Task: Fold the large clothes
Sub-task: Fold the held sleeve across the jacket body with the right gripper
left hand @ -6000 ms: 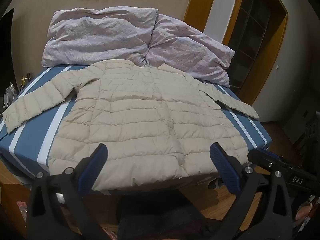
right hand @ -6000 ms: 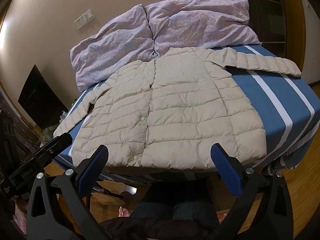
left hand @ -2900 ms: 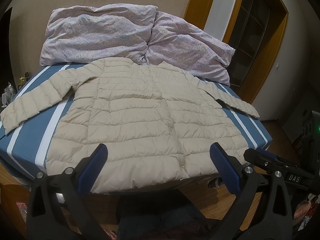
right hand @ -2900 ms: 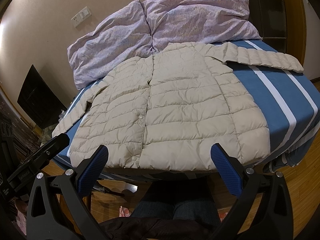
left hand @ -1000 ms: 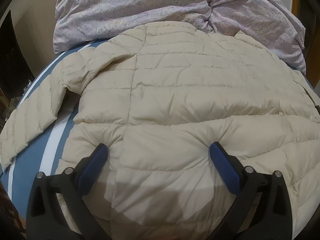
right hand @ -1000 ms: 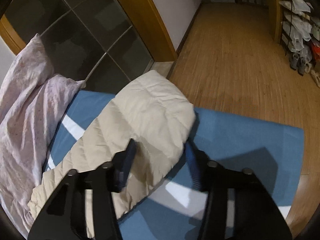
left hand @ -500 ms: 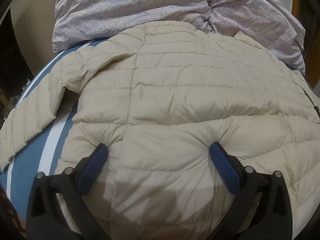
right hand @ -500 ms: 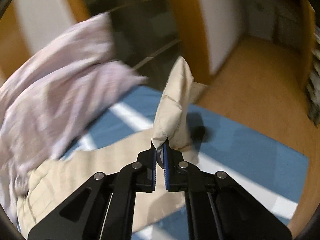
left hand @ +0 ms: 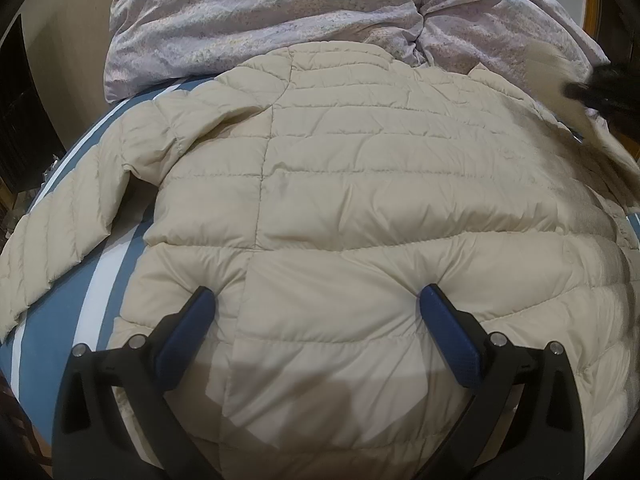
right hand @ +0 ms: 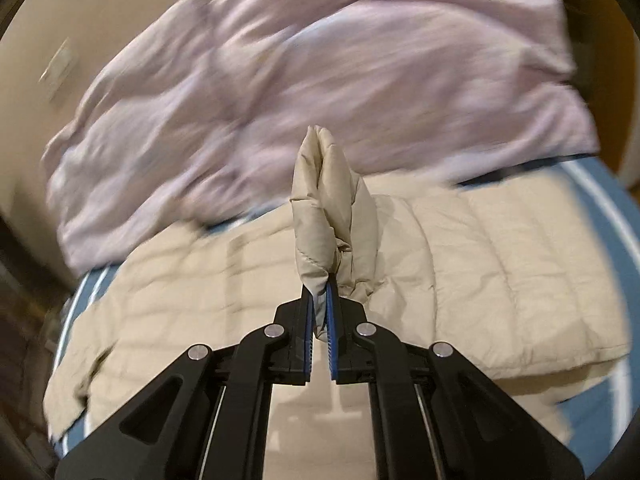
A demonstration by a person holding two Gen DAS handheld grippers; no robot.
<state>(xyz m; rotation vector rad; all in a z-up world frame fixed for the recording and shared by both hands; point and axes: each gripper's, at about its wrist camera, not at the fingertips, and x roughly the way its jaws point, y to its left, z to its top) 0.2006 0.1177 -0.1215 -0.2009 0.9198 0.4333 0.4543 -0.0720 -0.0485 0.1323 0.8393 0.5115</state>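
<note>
Two things could have gone wrong from where I stood. One was the sleeve cuff (right hand: 328, 216) slipping out of my right gripper (right hand: 319, 300): the puffy fabric was slick and springy, only a narrow bite of it sat between the blue pads, and a fast swing across the bed could have tugged it free before the sleeve lay over the body. The other was the whole beige down jacket (left hand: 360, 208) dragging sideways on the blue striped bedsheet (left hand: 52, 328) if the sleeve were pulled harder than my left side could hold it down, which would have spoiled the flat layout and left a crooked fold.

As for my tools, the right gripper was closed tight on the cuff, its jaws nearly meeting with the fabric bunched upright above them; that view was blurred, so I could not tell how deep the bite went. My left gripper (left hand: 316, 312) was spread wide, holding nothing, and both blue fingertips (left hand: 198, 306) pressed into the lower part of the jacket, denting the quilting on either side.

The jacket lay spread on the bed, collar toward the lilac pillows (left hand: 280, 12), with its other sleeve (left hand: 68, 232) stretched flat across the sheet
</note>
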